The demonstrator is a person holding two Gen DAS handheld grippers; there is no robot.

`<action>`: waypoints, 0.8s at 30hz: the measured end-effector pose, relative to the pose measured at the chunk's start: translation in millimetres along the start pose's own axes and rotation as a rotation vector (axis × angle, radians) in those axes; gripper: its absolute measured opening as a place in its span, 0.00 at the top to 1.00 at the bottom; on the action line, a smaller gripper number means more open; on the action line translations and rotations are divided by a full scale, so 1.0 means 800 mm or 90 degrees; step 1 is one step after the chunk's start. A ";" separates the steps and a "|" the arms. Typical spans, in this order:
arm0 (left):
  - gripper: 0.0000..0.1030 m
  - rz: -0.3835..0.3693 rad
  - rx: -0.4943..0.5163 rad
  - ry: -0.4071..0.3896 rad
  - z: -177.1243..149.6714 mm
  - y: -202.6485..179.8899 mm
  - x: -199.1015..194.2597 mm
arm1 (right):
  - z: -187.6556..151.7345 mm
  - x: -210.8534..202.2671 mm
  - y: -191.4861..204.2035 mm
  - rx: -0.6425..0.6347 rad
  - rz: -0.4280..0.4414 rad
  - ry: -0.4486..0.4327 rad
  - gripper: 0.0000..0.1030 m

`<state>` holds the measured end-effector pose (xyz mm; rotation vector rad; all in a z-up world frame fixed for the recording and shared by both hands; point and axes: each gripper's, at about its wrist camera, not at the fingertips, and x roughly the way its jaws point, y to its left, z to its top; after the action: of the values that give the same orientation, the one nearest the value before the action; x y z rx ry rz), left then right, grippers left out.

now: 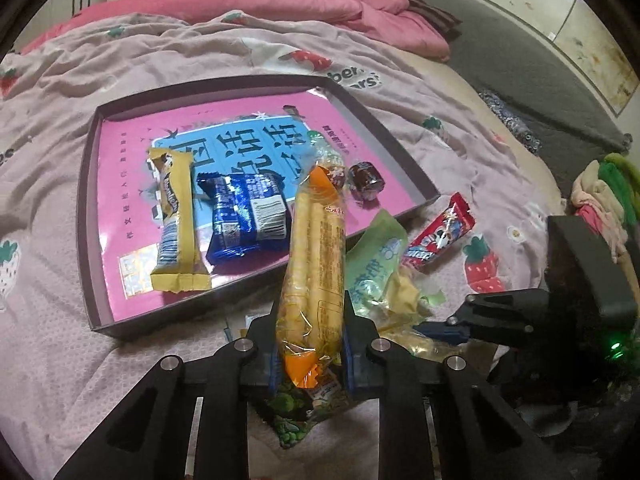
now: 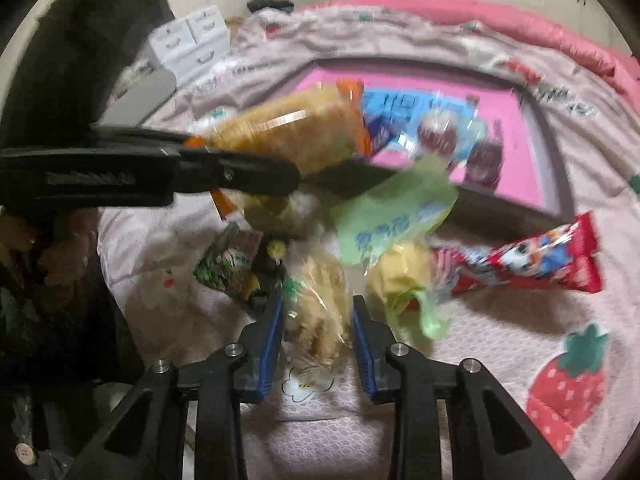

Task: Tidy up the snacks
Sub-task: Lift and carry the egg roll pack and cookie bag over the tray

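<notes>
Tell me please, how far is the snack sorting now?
Partly done. In the tray lie a yellow bar, a blue packet and a small brown candy. In hand: the left gripper is shut on a long yellow pack, and the right gripper is shut on a clear bag of biscuits. Left on the bedsheet: a green packet, a red packet and a green-patterned pouch.
</notes>
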<state>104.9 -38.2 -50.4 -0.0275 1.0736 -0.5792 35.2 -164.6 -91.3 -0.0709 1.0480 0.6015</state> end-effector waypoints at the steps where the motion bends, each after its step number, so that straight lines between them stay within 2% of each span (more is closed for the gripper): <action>1: 0.78 -0.003 -0.004 0.000 0.000 0.001 0.000 | 0.000 0.005 0.005 -0.014 -0.007 0.003 0.67; 4: 0.78 -0.003 -0.009 -0.004 0.001 0.004 -0.002 | 0.002 0.006 0.006 -0.020 -0.009 0.000 0.69; 9: 0.78 -0.015 -0.022 -0.020 0.003 0.007 -0.011 | -0.001 -0.023 -0.001 0.002 0.006 -0.050 0.70; 18: 0.78 -0.015 -0.029 -0.052 0.011 0.004 -0.036 | 0.007 -0.066 -0.011 0.019 -0.009 -0.138 0.70; 24: 0.78 -0.005 -0.028 -0.069 0.016 0.002 -0.045 | 0.017 -0.080 -0.017 0.032 -0.017 -0.173 0.70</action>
<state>103.7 -23.7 -15.1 -0.1013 0.9818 -0.5552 30.0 -199.2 -34.5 0.0397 0.7969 0.5440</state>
